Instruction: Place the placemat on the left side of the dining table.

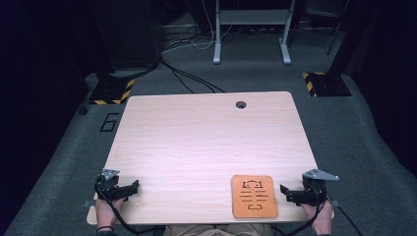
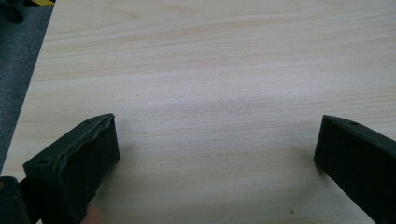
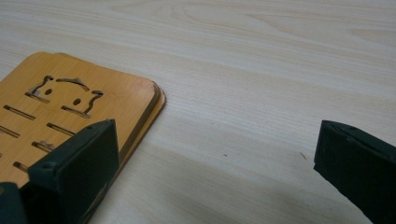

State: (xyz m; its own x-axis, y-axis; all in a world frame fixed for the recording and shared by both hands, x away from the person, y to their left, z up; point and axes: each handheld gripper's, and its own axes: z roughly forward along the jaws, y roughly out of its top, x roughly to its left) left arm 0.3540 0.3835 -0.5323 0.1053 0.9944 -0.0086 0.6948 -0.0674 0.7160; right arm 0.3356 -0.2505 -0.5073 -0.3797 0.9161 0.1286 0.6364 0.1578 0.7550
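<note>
Right gripper (image 1: 284, 189) low right of frame, jaws spread, empty, just beside wooden board (image 1: 254, 195) lying flat on table (image 1: 196, 137). Left gripper (image 1: 136, 185) spread, well apart. Board ungrasped; work apparently not begun.

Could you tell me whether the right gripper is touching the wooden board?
Apart. The high view shows bare table between the right gripper and the board.

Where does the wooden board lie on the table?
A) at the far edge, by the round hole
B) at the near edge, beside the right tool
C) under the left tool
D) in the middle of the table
B: the board lies flat at the near edge of the table, just beside the open right tool.
</note>
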